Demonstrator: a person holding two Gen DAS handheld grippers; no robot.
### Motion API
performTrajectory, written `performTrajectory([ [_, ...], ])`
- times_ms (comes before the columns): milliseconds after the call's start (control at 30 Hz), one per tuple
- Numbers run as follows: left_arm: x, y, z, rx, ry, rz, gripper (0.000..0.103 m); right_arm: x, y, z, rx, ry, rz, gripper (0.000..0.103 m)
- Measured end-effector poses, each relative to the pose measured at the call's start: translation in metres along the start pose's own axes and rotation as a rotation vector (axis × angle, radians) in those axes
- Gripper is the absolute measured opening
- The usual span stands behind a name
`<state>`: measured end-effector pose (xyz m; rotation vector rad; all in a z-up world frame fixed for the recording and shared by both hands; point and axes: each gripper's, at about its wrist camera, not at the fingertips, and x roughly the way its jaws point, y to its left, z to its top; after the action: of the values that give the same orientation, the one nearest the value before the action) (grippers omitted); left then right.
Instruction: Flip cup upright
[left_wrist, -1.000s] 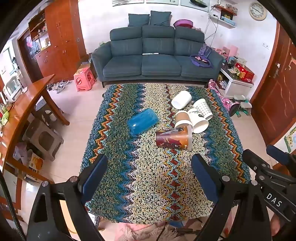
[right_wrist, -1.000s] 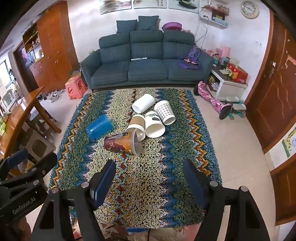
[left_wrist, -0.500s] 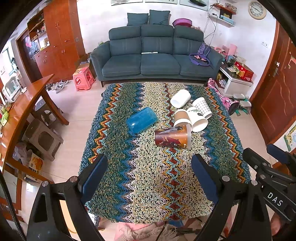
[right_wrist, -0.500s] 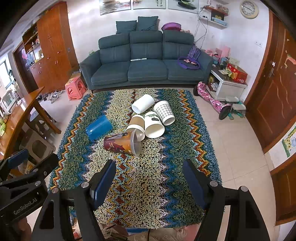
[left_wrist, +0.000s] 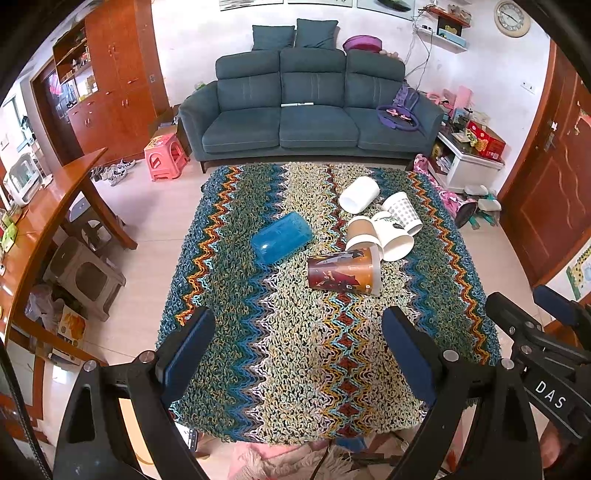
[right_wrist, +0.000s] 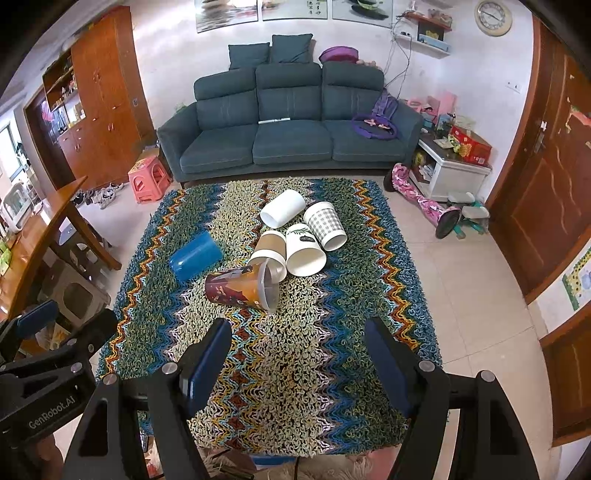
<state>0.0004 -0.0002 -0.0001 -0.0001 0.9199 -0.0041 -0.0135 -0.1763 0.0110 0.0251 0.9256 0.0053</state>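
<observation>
Both wide apart, my left gripper (left_wrist: 297, 356) and right gripper (right_wrist: 299, 363) hover over the rug's (left_wrist: 295, 369) near edge; the printed cup (left_wrist: 343, 271) lies sideways mid-rug.

Six cups (left_wrist: 344, 272) and two hand-held grippers (left_wrist: 299, 343)

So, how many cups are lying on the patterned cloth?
6, all on their sides: blue cup at left, printed cup nearest, brown cup, leaf-print cup, checked cup, plain white cup farthest. None seems hidden.
</observation>
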Motion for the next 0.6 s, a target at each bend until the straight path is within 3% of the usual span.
performTrajectory([
  [600, 0.007, -0.013, -0.008, 0.038, -0.002, -0.01, 0.093, 0.003, -0.012, 0.004, 0.02, 0.011, -0.004, 0.075],
])
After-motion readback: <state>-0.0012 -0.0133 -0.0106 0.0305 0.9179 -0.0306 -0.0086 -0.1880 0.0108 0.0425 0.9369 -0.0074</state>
